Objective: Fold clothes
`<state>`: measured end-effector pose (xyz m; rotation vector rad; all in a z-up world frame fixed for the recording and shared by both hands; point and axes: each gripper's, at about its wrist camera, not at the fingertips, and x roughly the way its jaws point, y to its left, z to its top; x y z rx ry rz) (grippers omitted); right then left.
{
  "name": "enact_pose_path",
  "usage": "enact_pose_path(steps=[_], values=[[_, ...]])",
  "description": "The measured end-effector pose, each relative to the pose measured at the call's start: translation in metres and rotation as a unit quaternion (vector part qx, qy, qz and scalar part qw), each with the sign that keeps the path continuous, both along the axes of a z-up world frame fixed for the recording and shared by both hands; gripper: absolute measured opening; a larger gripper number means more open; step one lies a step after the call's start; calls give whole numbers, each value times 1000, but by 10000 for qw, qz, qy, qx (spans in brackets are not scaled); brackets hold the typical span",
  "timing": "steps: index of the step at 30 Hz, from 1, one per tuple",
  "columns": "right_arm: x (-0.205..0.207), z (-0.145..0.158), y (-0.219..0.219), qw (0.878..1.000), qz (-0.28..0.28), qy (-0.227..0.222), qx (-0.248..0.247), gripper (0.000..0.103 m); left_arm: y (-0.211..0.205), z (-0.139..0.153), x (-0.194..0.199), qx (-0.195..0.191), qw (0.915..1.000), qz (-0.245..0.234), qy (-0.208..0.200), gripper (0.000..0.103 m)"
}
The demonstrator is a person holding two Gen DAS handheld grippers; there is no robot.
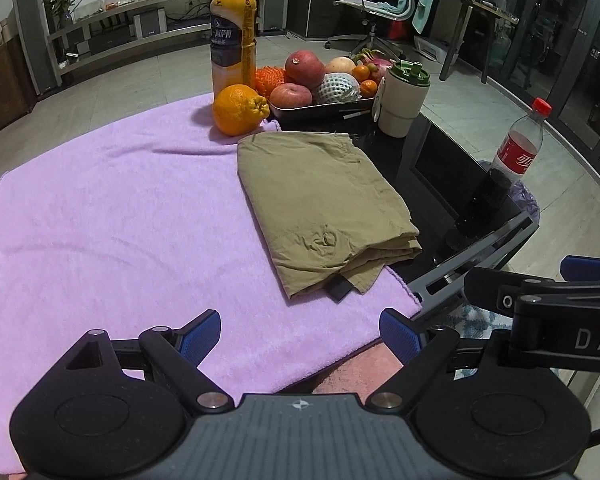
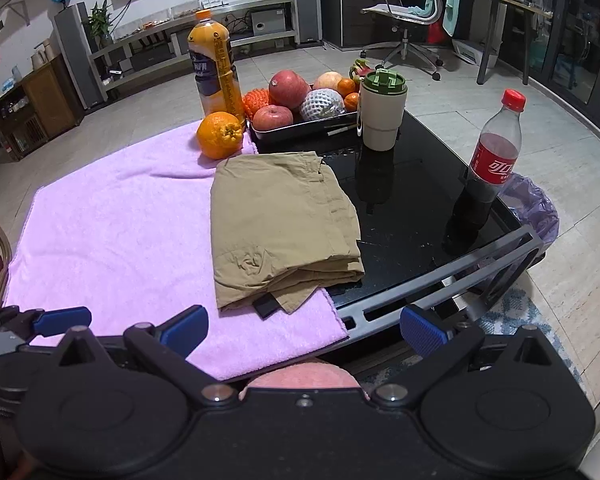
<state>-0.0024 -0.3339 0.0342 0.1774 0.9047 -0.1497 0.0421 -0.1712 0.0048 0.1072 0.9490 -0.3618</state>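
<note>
- Right now the khaki garment (image 1: 320, 204) lies folded into a thick oblong on the right part of the lilac towel (image 1: 112, 220), with its right side hanging past the towel's edge onto the black glass table (image 1: 440, 160).
- Its long axis runs from the near table edge away toward the fruit, leaning a little to the left at the far end in the left wrist view; in the right wrist view (image 2: 280, 228) it reads as nearly straight away from the camera.
- Its near short end shows the stacked layers of the fold, and a small dark tab (image 1: 339, 289) pokes out from under it there, pointing toward the grippers.
- Its far short end stops just short of the large orange (image 1: 240, 110) and the dark fruit tray (image 1: 320, 110).
- Behind the orange stands a tall juice bottle (image 1: 233, 36); a cream cup with a green lid (image 1: 402, 98) stands just right of the tray, and a cola bottle (image 1: 520, 148) stands well apart near the table's right edge.
- Left gripper (image 1: 300, 336): blue-padded fingers spread wide, holding nothing, held near the towel's near edge and short of the garment.
- Right gripper (image 2: 304, 330): likewise spread wide and empty, near the near table edge, apart from the garment.
- Both grippers sit side by side, each one's blue pad showing at the edge of the other's view.
</note>
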Motion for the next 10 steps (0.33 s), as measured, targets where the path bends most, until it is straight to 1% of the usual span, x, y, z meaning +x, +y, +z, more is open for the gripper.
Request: enact_pose_path(steps=[10], values=[[1, -2, -2, 10000, 11, 0, 77, 103, -1, 0, -4, -15, 9998, -56, -211, 90]])
